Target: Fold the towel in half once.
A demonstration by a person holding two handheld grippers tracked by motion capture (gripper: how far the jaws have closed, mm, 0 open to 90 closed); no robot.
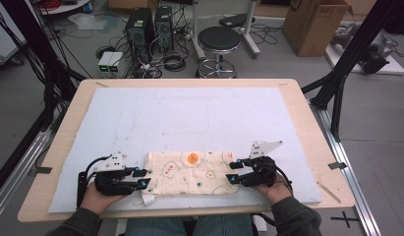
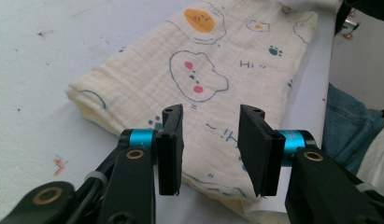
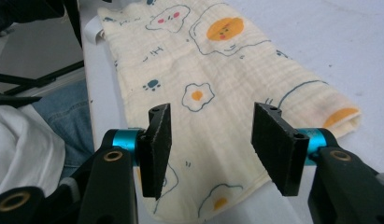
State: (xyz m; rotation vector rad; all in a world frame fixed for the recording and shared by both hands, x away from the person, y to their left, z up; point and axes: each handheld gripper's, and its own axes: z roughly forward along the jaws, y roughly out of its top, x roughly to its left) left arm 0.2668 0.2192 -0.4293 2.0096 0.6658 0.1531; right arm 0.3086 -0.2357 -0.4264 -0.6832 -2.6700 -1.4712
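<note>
The folded cloth lies at the near edge of the mat, long axis running nine to three. The left gripper sits at its nine o'clock end, the right gripper at three; both stand open, holding nothing, equally near.

Overhead view, two close views; shared cloth

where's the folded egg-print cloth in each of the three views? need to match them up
High view: cloth at the near edge of the table, between the two grippers.
Left gripper view: cloth runs from beyond the open jaws to upper right.
Right gripper view: cloth runs from the jaws to upper left.
Shared landmark: orange fried-egg print.
</note>
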